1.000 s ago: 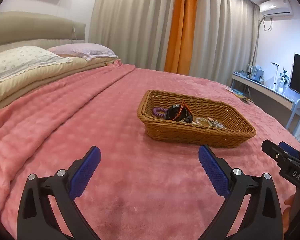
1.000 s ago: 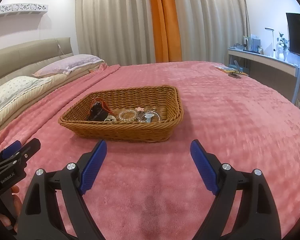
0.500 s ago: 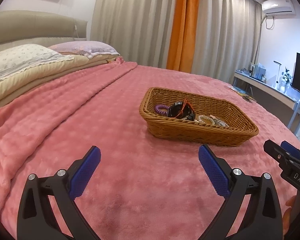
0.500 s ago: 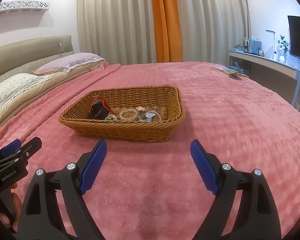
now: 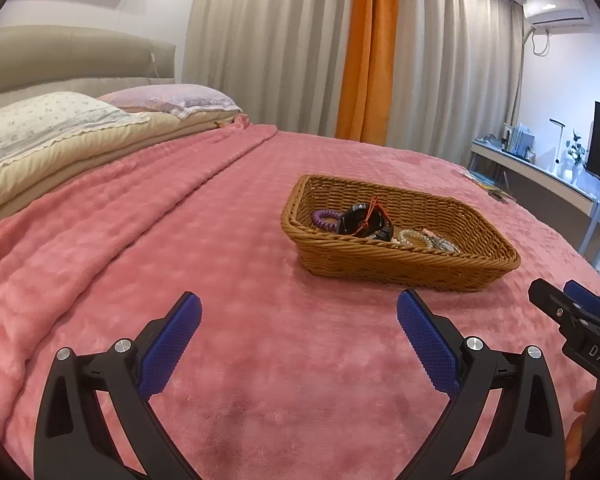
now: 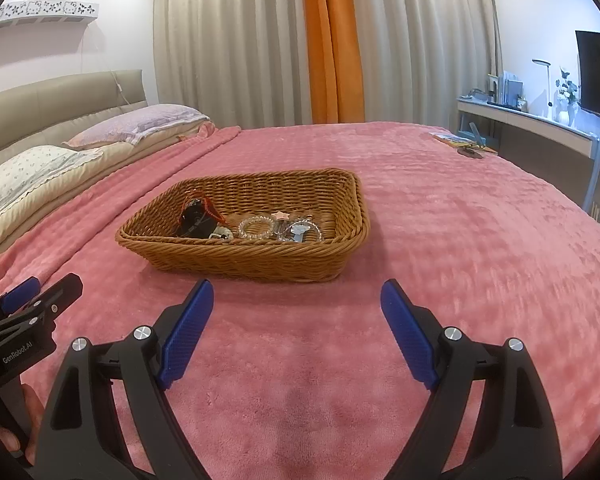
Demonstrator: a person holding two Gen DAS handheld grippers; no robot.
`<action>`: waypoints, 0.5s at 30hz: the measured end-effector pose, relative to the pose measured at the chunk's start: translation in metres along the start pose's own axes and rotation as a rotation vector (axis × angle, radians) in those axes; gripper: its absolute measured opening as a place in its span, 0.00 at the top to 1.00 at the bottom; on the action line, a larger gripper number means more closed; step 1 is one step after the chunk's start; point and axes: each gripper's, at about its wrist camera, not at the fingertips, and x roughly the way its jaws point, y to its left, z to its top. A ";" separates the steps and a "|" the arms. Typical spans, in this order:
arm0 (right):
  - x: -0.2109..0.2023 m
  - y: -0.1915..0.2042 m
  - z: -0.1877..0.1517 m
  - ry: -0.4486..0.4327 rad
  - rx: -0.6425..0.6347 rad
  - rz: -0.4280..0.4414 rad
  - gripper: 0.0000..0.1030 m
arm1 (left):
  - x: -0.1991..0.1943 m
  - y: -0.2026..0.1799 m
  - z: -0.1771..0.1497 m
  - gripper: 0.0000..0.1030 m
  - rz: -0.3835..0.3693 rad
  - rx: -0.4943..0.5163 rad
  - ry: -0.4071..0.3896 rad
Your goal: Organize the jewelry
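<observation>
Both grippers hover low over the blanket (image 5: 148, 248) with jaws spread wide and nothing between them: the left gripper (image 5: 298, 320) has the basket (image 5: 412, 268) ahead and a little to its right, the right gripper (image 6: 296, 308) has it ahead and slightly to its left. All the jewelry in view lies inside the basket: a purple coil band (image 5: 324, 219) at the end nearest the left tool, a black piece with a red cord (image 5: 362, 222) beside it, then a clear bead bracelet (image 6: 256, 227) and small silver bits (image 6: 298, 232) toward the right tool's side. This would fit pieces already gathered in, or a heap waiting to be sorted out; the pictures do not settle which. Any pick here would do best coming down from above over the rim, pinching one loop across its thin band so neighbours do not tangle and lift along, the red cord being the likeliest snag. The basket's long axis runs crosswise before the right tool, and slants away to the right from the left one.
</observation>
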 end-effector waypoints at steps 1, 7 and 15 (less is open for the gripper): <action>0.000 0.000 0.000 0.001 -0.001 0.000 0.21 | 0.000 0.000 0.000 0.08 -0.001 -0.002 0.000; 0.001 -0.001 0.000 0.004 0.001 0.002 0.21 | 0.000 0.000 0.000 0.08 -0.001 -0.001 -0.001; 0.001 -0.001 0.001 0.005 0.001 0.002 0.21 | 0.000 -0.001 0.000 0.08 -0.001 0.000 0.001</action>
